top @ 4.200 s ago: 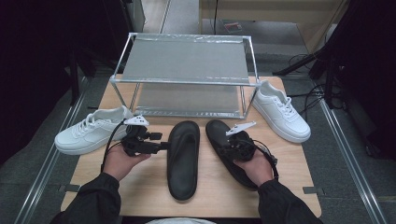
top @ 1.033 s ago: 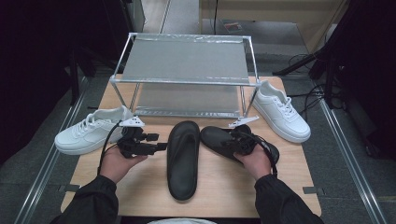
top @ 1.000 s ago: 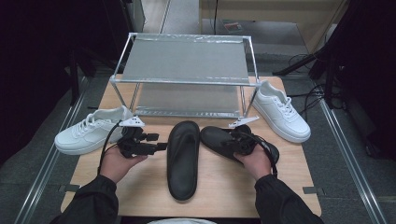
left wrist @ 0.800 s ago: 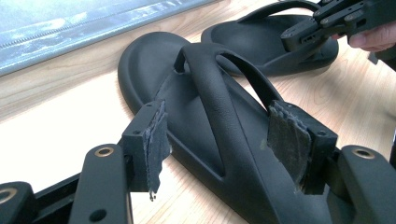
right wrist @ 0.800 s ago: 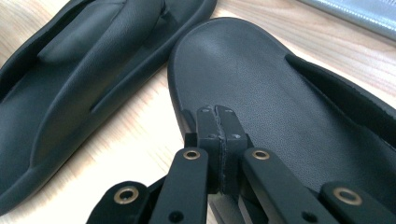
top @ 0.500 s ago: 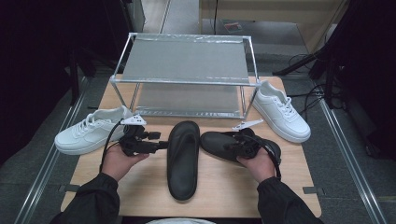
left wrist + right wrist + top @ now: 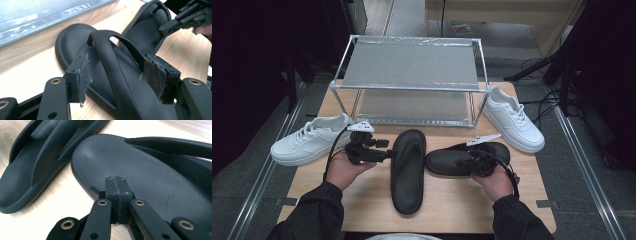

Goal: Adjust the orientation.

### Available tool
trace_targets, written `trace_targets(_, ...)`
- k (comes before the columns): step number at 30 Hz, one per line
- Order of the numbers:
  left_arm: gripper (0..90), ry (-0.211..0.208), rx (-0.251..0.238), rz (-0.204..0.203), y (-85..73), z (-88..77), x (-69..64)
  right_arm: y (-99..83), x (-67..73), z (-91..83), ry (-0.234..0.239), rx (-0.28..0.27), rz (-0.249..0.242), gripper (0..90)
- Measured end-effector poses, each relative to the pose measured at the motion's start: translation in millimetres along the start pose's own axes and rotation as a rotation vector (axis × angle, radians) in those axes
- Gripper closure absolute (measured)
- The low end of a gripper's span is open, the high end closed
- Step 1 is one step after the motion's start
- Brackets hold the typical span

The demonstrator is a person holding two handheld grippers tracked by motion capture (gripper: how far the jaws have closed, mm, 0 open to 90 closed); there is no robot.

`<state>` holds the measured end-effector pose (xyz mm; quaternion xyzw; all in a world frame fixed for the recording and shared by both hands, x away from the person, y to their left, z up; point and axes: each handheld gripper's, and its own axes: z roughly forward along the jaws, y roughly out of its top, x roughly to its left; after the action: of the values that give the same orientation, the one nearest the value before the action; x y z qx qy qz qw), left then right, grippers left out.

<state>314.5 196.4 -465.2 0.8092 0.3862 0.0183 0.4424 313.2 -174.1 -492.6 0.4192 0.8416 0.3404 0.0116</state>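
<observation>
High view: wooden table (image 7: 447, 200), two-tier metal shoe rack (image 7: 412, 80) at the far side, two white sneakers, one off the rack's left end (image 7: 309, 145), one off its right end (image 7: 514, 120). Two black flip-flops near the person: left flip-flop (image 7: 408, 170) lies lengthwise at centre, right flip-flop (image 7: 467, 160) lies crosswise just right of it, almost touching it.

Left gripper view adds what the high view cannot: left gripper (image 7: 117, 75) has jaws apart, worn grey pads either side of the left flip-flop's (image 7: 110, 72) thong strap, not pressing it.

Right gripper view: right gripper (image 7: 117, 185) has jaws pressed together, nothing between them, tips over the heel end of the right flip-flop's (image 7: 150, 177) footbed.

Flip-flops: matte black, moulded, faintly textured footbed, thick sole, Y-shaped strap.
</observation>
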Motion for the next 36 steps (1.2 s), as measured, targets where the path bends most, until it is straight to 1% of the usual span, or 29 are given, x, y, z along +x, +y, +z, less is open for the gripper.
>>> trace_targets(4, 38.1, -0.012, 0.004, 0.002, 3.3, 3.7, -0.6, -3.6, 0.9, -2.3, 0.0, 0.001, 0.0, 90.0)
trace_targets(9, 38.2, -0.013, 0.005, 0.009, 5.6, 5.6, -0.6, -7.8, 1.3, -5.5, 0.0, 0.006, 0.007, 90.0)
trace_targets(10, 38.1, -0.02, 0.004, 0.007, 6.1, 6.3, -0.8, -9.0, 1.3, -6.4, -0.003, 0.009, 0.004, 90.0)
trace_targets(13, 38.2, -0.023, 0.009, 0.012, 7.9, 8.3, -1.8, -13.3, 2.0, -9.6, -0.003, 0.012, 0.004, 90.0)
trace_targets(15, 38.2, -0.029, 0.01, 0.012, 8.3, 9.8, -2.4, -15.9, 2.4, -11.8, -0.001, 0.017, 0.012, 90.0)
trace_targets(18, 38.2, -0.026, 0.028, 0.024, 7.5, 9.6, -2.0, -20.5, 1.6, -15.5, 0.0, 0.021, 0.015, 90.0)
trace_targets(20, 38.2, -0.027, 0.023, 0.021, 7.3, 7.8, -0.5, -24.2, 0.9, -19.0, -0.002, 0.025, 0.023, 90.0)
trace_targets(21, 38.2, -0.025, 0.016, 0.013, 7.3, 7.5, -0.2, -24.2, 0.9, -19.0, -0.002, 0.025, 0.023, 90.0)
trace_targets(24, 38.2, -0.025, 0.014, 0.01, 7.4, 6.7, 1.1, -26.9, -0.3, -21.5, -0.003, 0.026, 0.027, 90.0)
trace_targets(26, 38.2, -0.029, 0.015, 0.01, 7.6, 7.3, 1.4, -29.2, -2.3, -24.6, -0.005, 0.03, 0.039, 90.0)
trace_targets(31, 38.2, -0.025, 0.021, 0.016, 7.4, 8.1, 1.4, -30.5, -5.0, -26.5, -0.002, 0.027, 0.042, 90.0)
trace_targets(33, 38.3, -0.025, 0.017, 0.007, 7.3, 8.0, 1.6, -30.0, -4.8, -27.2, -0.005, 0.017, 0.036, 90.0)
trace_targets(35, 39.0, -0.022, 0.017, 0.013, 7.3, 7.2, 1.9, -28.4, -4.5, -32.3, -0.015, 0.001, 0.049, 90.0)
trace_targets(36, 39.7, -0.021, 0.015, 0.016, 7.3, 7.1, 1.8, -27.2, -4.6, -39.1, -0.025, -0.034, 0.05, 90.0)
